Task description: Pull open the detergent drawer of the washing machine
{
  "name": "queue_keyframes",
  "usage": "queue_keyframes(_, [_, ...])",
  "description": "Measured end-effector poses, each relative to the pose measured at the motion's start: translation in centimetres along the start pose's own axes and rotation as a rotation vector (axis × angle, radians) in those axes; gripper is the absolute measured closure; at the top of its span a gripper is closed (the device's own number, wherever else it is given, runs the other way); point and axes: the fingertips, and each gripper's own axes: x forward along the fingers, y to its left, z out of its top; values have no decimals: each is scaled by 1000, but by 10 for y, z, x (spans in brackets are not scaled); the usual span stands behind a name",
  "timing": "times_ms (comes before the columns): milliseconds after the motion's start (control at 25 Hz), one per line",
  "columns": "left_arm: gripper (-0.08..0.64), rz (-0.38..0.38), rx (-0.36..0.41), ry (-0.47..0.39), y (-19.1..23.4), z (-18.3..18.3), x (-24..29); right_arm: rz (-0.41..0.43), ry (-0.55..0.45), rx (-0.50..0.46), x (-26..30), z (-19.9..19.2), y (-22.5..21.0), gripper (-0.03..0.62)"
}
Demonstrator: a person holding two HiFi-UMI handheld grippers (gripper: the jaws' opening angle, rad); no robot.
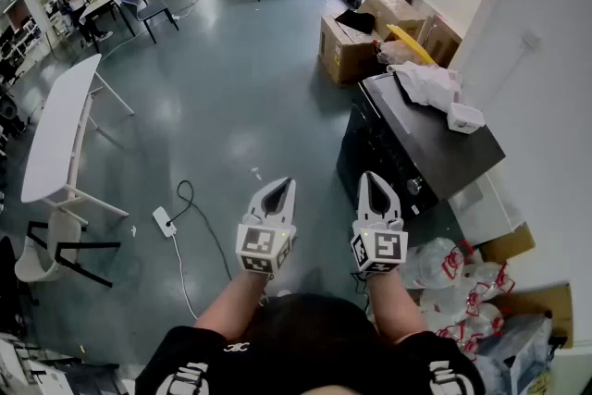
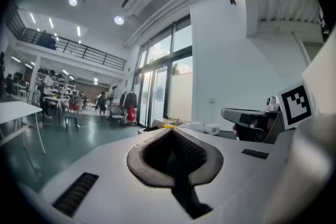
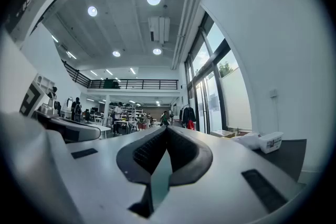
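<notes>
1. Washing machine (image 1: 418, 148): a dark unit against the white wall, at 3 o'clock from the centre of the head view and at 1 o'clock from the right gripper (image 1: 372, 177). Its front faces the open floor. One round knob (image 1: 413, 186) shows on that front, but the detergent drawer cannot be picked out on the dark panel.
2. Two bare forearms reach forward from black sleeves, side by side. Each hand carries one gripper, about level and pointing to 12 o'clock.
3. The left gripper (image 1: 281, 183) hangs over bare floor, well apart from the machine. Its jaws are closed tip to tip with nothing between them.
4. The right gripper sits just beside the machine's front. Its jaws also meet at the tips and hold nothing. In the right gripper view they point out into the hall, with the machine's top off at 3 o'clock.
5. Two marker cubes show, one on each gripper: the left cube (image 1: 265, 245) and the right cube (image 1: 379, 248).
6. On the machine's top lie one crumpled white bag (image 1: 427, 84) and one small white container (image 1: 465, 117).
7. At 1 o'clock beyond the machine stand at least two cardboard boxes (image 1: 344, 51).
8. At 9 o'clock stands one white table (image 1: 57, 127). One white power strip (image 1: 164, 221) lies on the floor at 8 o'clock.
9. At 4 o'clock lies a heap of clear plastic bags with red handles (image 1: 458, 282), too tangled to count.
</notes>
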Motion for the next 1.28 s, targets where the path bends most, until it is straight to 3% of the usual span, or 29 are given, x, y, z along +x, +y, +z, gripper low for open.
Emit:
queue_keyframes(360, [558,31,45,-2,-50,3,-6,-2,9,16,-35,1,-30,590])
queue_keyframes(1280, [558,77,70,-29,-135,-1,6,25,-67,43,-95,8,-107,590])
